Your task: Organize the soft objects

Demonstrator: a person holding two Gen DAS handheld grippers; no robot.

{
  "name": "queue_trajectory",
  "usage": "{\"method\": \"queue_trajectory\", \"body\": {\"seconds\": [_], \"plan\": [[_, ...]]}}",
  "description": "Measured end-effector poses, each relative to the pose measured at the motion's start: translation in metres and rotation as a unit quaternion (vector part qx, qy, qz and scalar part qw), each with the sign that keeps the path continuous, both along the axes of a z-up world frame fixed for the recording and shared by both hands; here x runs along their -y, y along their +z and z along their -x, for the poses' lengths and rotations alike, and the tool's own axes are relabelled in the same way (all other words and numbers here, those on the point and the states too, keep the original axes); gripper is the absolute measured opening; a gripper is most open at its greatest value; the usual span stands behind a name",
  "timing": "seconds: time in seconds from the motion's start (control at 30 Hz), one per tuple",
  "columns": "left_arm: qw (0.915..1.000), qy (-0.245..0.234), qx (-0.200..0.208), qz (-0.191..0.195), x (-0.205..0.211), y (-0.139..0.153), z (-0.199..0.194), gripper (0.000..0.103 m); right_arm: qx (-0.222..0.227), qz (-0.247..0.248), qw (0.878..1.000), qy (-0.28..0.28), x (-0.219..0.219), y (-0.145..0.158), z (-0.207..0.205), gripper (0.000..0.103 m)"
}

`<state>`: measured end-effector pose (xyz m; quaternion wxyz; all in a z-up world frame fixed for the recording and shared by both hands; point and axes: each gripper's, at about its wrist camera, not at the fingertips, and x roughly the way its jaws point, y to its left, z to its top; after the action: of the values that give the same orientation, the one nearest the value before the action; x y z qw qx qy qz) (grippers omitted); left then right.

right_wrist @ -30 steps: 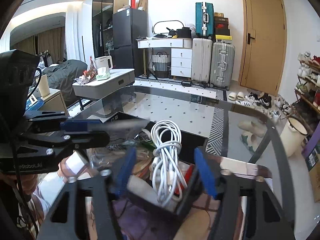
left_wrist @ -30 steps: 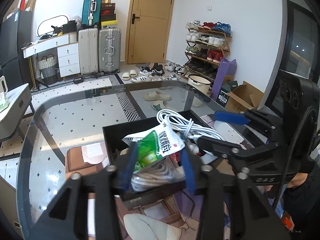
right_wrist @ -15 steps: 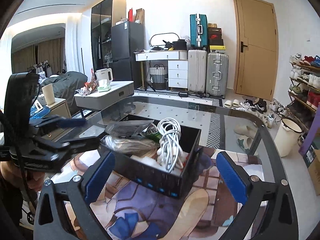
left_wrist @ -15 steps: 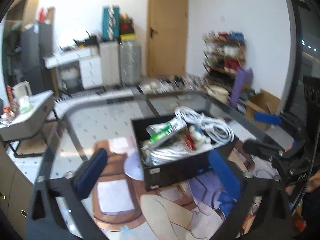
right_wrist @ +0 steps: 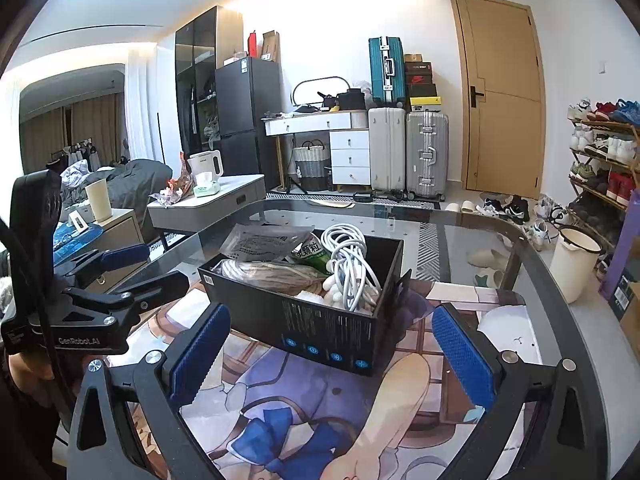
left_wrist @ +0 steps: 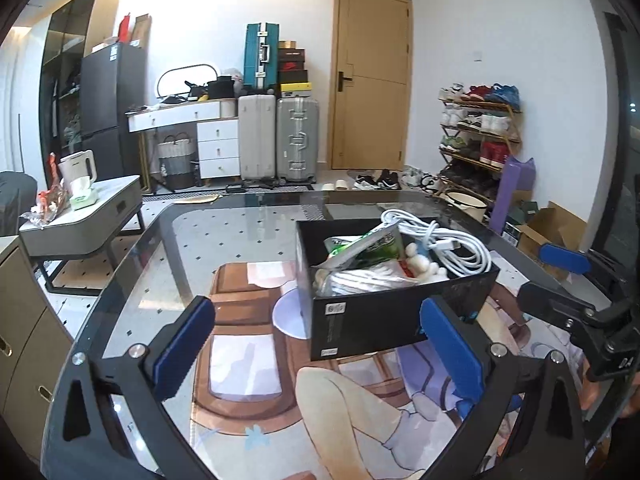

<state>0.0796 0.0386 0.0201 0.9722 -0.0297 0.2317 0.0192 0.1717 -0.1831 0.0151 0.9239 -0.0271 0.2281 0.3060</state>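
Now both the left gripper [left_wrist: 316, 350] and right gripper [right_wrist: 330, 350] hang empty, jaws spread wide, short of the black box [right_wrist: 320, 330] on the glass table [left_wrist: 224, 232], its white cable [right_wrist: 352, 260] and green packet [left_wrist: 376, 246] stowed, so packing looks finished and the next move seems only a check for strays.

The room has white walls and a wooden door [left_wrist: 370, 80]. Beside the door stand two grey suitcases [left_wrist: 278, 138], with a teal one [left_wrist: 260, 56] on top. A shoe rack [left_wrist: 478, 132] stands at the right wall. A black fridge [right_wrist: 244, 120] and a white dresser [right_wrist: 332, 144] are on the left. The floor has pale tiles with small dark diamonds.
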Motion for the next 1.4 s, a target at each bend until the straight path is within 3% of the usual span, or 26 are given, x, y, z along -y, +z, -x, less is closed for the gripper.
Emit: {"method": "queue_trajectory", "body": {"seconds": [1.4], "plan": [[0.9999,0.008,0.005,-0.013,0.0061,-0.0073,0.0059,0.103,0.020,-0.004,1.000,-0.018,-0.0007,-0.0045,0.0063,0.102]]}}
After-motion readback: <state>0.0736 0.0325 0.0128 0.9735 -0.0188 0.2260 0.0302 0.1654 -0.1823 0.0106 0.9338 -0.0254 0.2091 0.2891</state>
